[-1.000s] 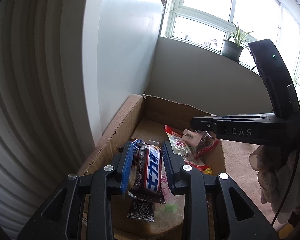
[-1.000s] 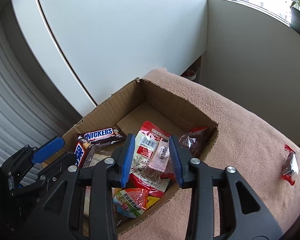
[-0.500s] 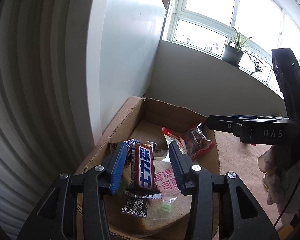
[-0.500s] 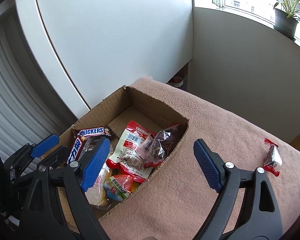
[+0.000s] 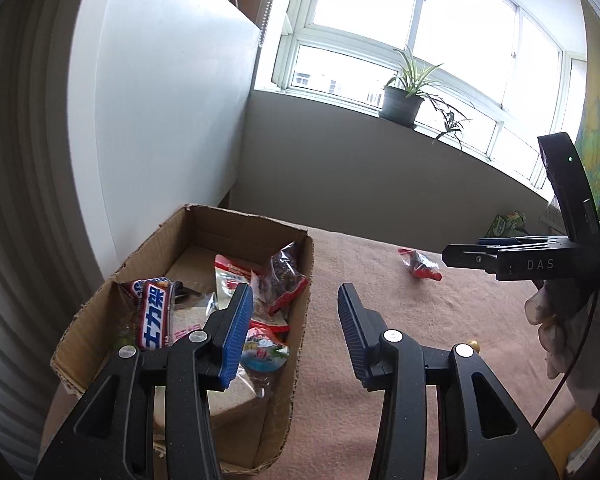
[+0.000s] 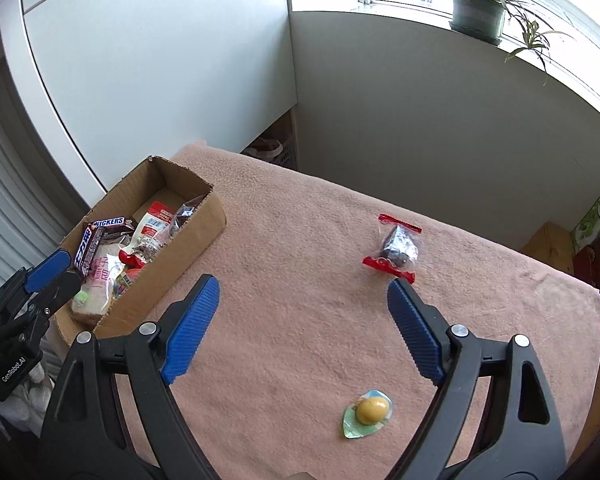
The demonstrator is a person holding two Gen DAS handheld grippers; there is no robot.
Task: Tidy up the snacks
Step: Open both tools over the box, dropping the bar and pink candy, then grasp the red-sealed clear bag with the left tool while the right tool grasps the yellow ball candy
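On the pink cloth-covered table (image 6: 300, 240), a cardboard box (image 6: 188, 232) holds most snacks. Both the left gripper (image 5: 294, 328) and right gripper (image 6: 304, 320) gape empty; the red-sealed packet (image 6: 396, 248) and yellow candy (image 6: 370, 410) likely need fetching next.

Bright daylight from window (image 5: 400, 40); overexposed panes, fisheye-curved edges.

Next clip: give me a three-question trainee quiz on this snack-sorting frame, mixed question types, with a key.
1. True or false: the right gripper is shut on a snack.
2. How many snacks lie on the pink cloth, outside the cardboard box?
3. Which lies nearer the right gripper's camera: A) red-edged packet B) yellow jelly cup?

Key: 1. False, it is open and empty. 2. Two. 3. B.
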